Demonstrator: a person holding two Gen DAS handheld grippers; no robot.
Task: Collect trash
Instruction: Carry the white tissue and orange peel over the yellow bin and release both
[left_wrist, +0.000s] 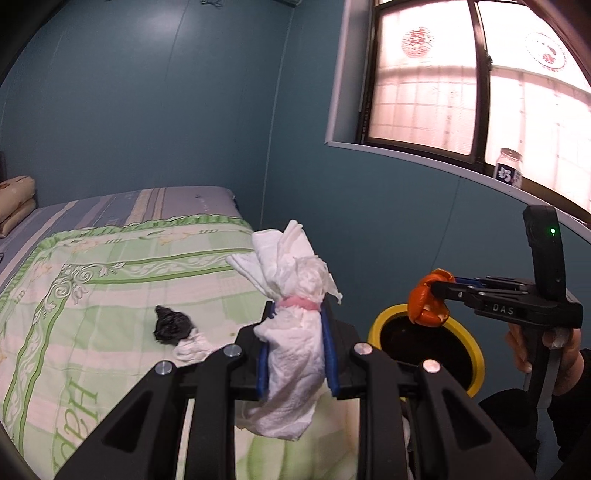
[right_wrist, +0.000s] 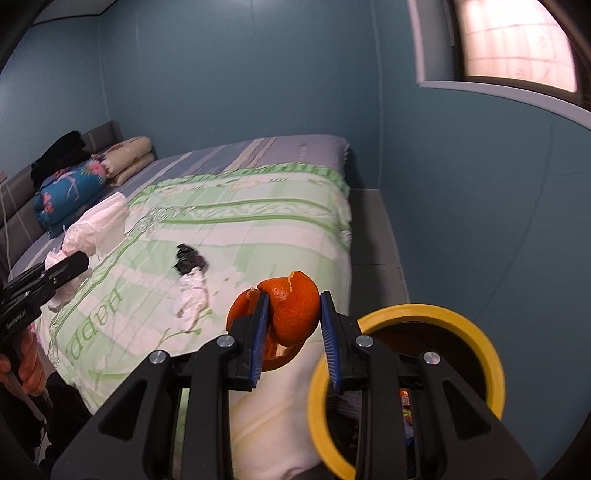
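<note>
My left gripper (left_wrist: 295, 314) is shut on a crumpled white tissue wad (left_wrist: 291, 288) that sticks up beyond the blue pads, held above the bed's near edge. The same gripper (right_wrist: 79, 264) and tissue wad (right_wrist: 99, 225) show at the left of the right wrist view. My right gripper (right_wrist: 291, 295) is shut on a curled orange peel (right_wrist: 295, 306). In the left wrist view that gripper (left_wrist: 434, 288) holds the orange peel (left_wrist: 424, 299) over the far rim of the yellow-rimmed bin (left_wrist: 476, 354). The bin (right_wrist: 491, 354) stands beside the bed. A black scrap (right_wrist: 188, 258) and a white tissue (right_wrist: 192, 295) lie on the green quilt (right_wrist: 258, 221).
Folded bedding and pillows (right_wrist: 74, 188) are stacked at the head of the bed. A teal wall and a window with a jar (left_wrist: 509, 168) on its sill stand behind the bin. A person's hand (left_wrist: 561, 347) holds the right gripper's handle.
</note>
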